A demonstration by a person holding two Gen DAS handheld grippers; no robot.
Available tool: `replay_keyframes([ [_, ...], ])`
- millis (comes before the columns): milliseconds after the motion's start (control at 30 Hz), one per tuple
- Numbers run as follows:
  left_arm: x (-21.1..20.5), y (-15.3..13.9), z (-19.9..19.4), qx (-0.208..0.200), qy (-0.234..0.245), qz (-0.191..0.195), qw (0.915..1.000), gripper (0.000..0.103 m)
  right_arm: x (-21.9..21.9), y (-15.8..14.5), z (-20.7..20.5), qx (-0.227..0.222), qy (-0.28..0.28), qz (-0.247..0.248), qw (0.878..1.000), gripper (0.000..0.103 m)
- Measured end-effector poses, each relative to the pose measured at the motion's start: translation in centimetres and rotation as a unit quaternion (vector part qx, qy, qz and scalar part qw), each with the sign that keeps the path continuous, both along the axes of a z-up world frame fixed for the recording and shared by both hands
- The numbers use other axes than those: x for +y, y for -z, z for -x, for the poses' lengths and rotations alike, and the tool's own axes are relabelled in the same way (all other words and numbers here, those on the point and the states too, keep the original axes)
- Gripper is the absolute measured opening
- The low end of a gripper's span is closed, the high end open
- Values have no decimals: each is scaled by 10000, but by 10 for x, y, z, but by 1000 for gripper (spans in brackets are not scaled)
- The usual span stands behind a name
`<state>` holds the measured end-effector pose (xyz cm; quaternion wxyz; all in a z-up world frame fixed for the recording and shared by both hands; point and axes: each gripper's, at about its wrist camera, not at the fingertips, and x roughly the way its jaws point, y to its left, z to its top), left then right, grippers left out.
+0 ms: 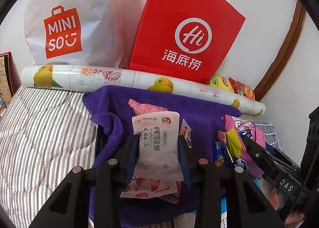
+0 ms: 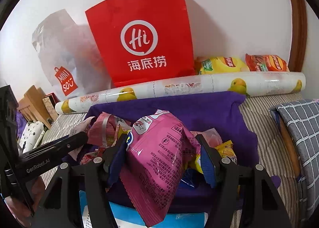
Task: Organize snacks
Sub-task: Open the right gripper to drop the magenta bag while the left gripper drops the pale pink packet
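left gripper point(image 1: 158, 144) grips "wowo" packet point(image 1: 156, 144); right gripper point(image 2: 162, 148) grips pink bag point(image 2: 157, 154).

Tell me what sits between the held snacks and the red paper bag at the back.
The fruit-print roll lies crosswise in front of the red paper bag, past the purple cloth. Both the white snack packet and the pink snack bag would need lifting over it.

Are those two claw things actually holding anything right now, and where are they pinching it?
Left hand-held gripper pinches a white snack packet across its middle. Right hand-held gripper pinches a pink snack bag by its sides.
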<state>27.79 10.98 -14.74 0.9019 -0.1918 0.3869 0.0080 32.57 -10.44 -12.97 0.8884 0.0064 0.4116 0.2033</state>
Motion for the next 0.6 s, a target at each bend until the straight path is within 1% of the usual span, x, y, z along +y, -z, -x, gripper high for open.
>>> replay_keyframes([
  [167,-1,2,0,42,23,6,10000,37,0,2,-2,66,36,16,10000,66],
  [433,-3,1,0,27,80,-13,10000,38,1,2,-1,27,3,83,10000,66],
  [600,-7,6,-3,115,164,-47,9998,39,2,3,-2,60,9,113,9999,66],
])
